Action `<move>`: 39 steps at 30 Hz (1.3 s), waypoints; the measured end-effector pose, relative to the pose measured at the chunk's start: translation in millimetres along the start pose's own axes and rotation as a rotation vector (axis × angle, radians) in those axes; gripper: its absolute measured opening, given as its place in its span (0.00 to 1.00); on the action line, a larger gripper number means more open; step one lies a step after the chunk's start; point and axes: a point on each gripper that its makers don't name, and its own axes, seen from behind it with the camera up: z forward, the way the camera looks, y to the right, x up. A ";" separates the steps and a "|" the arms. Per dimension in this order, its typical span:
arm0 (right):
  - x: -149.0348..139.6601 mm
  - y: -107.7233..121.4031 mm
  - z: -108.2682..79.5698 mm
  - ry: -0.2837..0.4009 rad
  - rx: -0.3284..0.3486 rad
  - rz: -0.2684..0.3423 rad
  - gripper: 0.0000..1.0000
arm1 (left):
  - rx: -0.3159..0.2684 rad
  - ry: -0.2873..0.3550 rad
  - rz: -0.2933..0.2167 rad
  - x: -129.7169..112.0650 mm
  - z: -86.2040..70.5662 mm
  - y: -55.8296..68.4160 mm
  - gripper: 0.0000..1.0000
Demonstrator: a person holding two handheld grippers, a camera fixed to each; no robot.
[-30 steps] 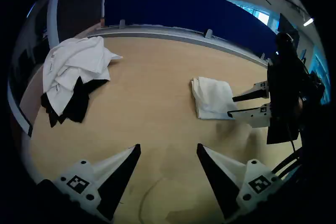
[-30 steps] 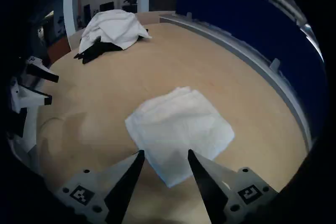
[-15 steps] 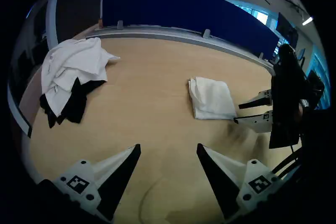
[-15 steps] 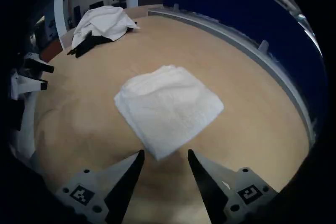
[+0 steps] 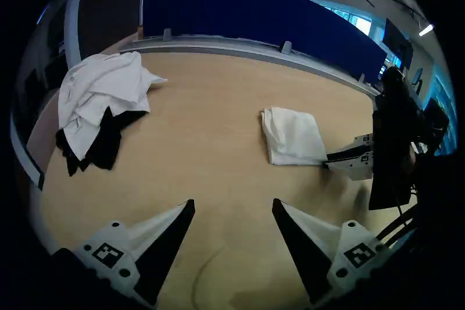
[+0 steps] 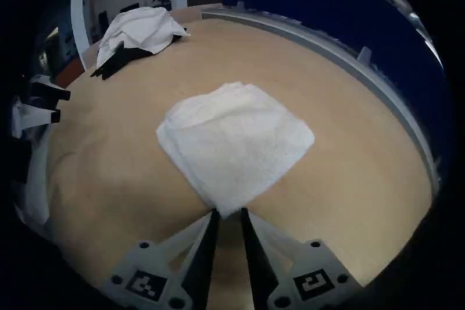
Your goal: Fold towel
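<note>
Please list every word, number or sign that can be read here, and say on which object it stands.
None can be read.
Left tongs: square black-and-white markers, a pattern, no letters.
Right tongs: the same kind of markers.
Towel, clothes pile, table: no print visible.

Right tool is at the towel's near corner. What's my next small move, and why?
Probably squeeze the right tool fully shut on that corner. Its fingers stand a narrow gap apart with the corner tip of the towel between them, and I cannot tell that they pinch it. The left tool hangs open over the table, away from the towel.
</note>
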 end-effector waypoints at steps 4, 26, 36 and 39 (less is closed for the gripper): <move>0.9 0.2 0.0 0.003 -0.004 0.001 0.29 | 0.000 0.001 0.001 0.3 -0.1 -0.3 0.99; 23.6 2.8 -12.8 0.072 -0.013 -0.008 0.03 | -0.002 0.002 0.002 0.5 0.3 -3.5 0.99; 91.1 12.3 -59.4 0.205 -0.044 -0.038 0.03 | 0.001 0.017 0.012 9.9 -0.9 -4.2 0.99; 114.2 14.7 -76.9 0.245 -0.046 -0.046 0.03 | 0.002 0.025 0.013 13.9 -3.1 -4.4 0.99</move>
